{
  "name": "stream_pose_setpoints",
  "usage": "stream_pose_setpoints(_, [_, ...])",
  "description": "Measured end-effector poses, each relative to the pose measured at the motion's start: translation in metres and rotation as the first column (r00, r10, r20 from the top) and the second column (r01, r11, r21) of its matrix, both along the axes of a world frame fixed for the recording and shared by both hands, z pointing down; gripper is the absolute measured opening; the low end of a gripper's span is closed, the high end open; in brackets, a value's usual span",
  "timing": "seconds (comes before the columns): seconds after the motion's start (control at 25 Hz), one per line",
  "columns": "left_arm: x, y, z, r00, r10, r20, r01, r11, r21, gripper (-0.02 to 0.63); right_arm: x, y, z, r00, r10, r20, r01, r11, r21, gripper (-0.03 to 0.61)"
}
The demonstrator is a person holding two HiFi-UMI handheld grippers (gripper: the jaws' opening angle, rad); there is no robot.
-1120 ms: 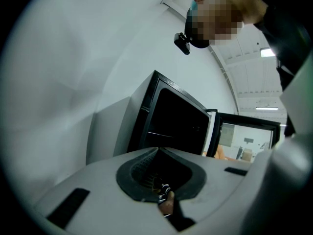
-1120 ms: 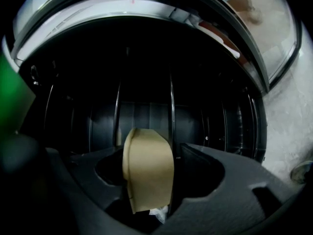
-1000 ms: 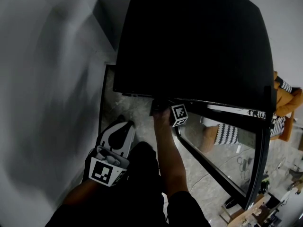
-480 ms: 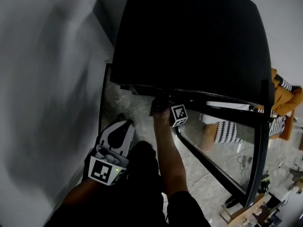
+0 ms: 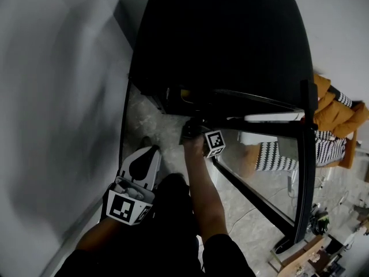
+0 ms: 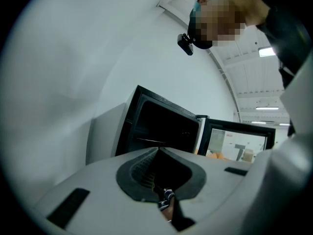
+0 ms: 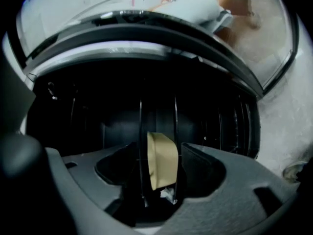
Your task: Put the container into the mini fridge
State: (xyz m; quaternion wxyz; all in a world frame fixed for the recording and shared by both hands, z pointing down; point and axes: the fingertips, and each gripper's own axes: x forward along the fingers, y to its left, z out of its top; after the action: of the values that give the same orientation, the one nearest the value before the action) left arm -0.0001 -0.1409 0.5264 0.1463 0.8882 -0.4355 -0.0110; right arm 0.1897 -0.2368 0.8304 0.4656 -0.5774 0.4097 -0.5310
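From above, the black mini fridge (image 5: 225, 39) stands with its glass door (image 5: 303, 172) swung open to the right. My right gripper (image 5: 193, 133) is at the fridge's front opening, shut on a clear container (image 7: 162, 156) with something tan inside. In the right gripper view the container stands upright between the jaws of the right gripper (image 7: 159, 152), and the dark interior (image 7: 98, 116) lies just behind it. In the head view the container itself is hidden. My left gripper (image 5: 149, 153) hangs low at the left with its jaws together and nothing in them. The left gripper (image 6: 157, 151) looks up at the open fridge (image 6: 161, 126).
A white wall (image 5: 57, 97) runs along the left, close to the fridge. The floor (image 5: 161, 131) is grey stone. Beyond the door are orange and striped fabric (image 5: 334, 114) and some clutter (image 5: 317, 253) at the lower right.
The door now stands farther from the fridge body, and part of the opening shows under the top edge. Both grippers have hardly moved.
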Motion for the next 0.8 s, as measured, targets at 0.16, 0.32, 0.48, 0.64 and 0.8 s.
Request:
stream_pose_setpoints(0.16, [0.007,0.02,-0.018,1.0,-0.013,0.003,0.013,1.0,-0.002,0.006,0.001,0.025,-0.021,1.0,-0.025,0.0,0.025,1.0,-0.004,0.262])
stream_pose_setpoints(0.32, [0.015,0.043,-0.043,0.999,-0.035,0.003,0.035,0.999,0.007,0.006,0.003,0.054,-0.045,0.998,-0.064,-0.008,0.064,0.998,-0.016,0.262])
stream_pose_setpoints(0.48, [0.025,0.07,-0.071,0.998,-0.057,0.012,0.056,0.998,0.015,0.006,0.001,0.084,-0.076,0.993,-0.119,-0.015,0.118,0.993,-0.03,0.233])
stream_pose_setpoints(0.64, [0.032,0.102,-0.101,0.995,-0.092,0.029,0.092,0.996,0.019,0.006,0.001,0.116,-0.115,0.983,-0.178,-0.044,0.175,0.983,-0.055,0.173])
stream_pose_setpoints(0.8, [0.031,0.123,-0.122,0.989,-0.143,0.044,0.142,0.989,0.026,0.006,-0.004,0.134,-0.155,0.96,-0.266,-0.088,0.262,0.964,-0.051,0.117])
